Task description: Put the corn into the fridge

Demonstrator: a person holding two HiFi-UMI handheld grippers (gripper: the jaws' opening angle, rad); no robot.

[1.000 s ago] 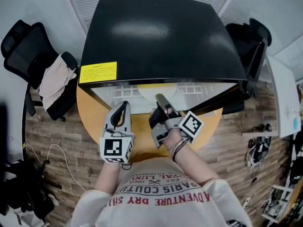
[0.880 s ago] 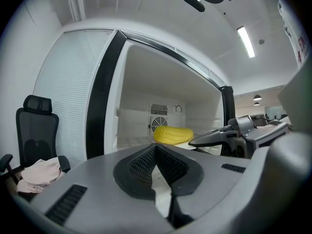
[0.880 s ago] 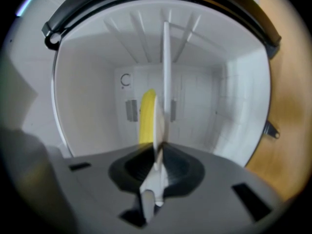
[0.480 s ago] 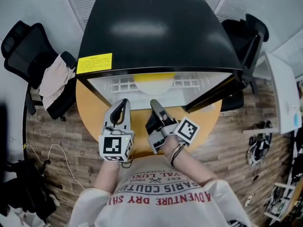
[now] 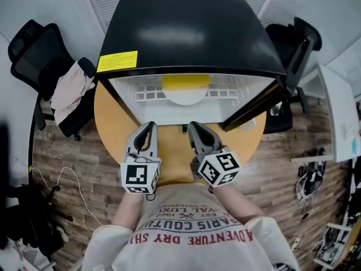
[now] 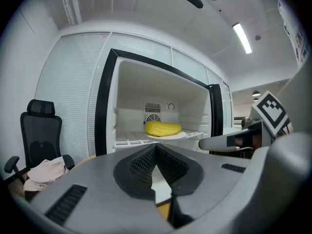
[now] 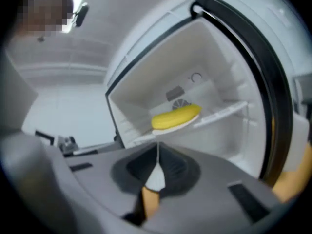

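1. Left gripper (image 6: 155, 147): my jaws are closed, the pads meeting at the tips, with nothing between them.
2. Right gripper (image 7: 157, 156): my jaws are likewise closed, with only a thin seam at the tips and nothing gripped.
3. Position of the grippers: I hold both side by side, the left one just left of the right one. They are apart from each other, over the near part of the round wooden table (image 5: 110, 120). Both point away from me at the open front of the fridge (image 5: 186, 33) and neither touches it.
4. Fridge: a black cabinet with a white interior, standing on the far part of the table. Its door (image 5: 255, 107) is swung open to the right.
5. Corn (image 5: 186, 82): the yellow cob lies on its side on a white plate (image 5: 186, 99). The plate rests on the white shelf inside the fridge, in the middle of the compartment. The corn is well apart from both grippers.
6. Surroundings: a black office chair (image 5: 31, 52) stands to the left of the table, with a pale cloth (image 5: 67, 89) draped over it.
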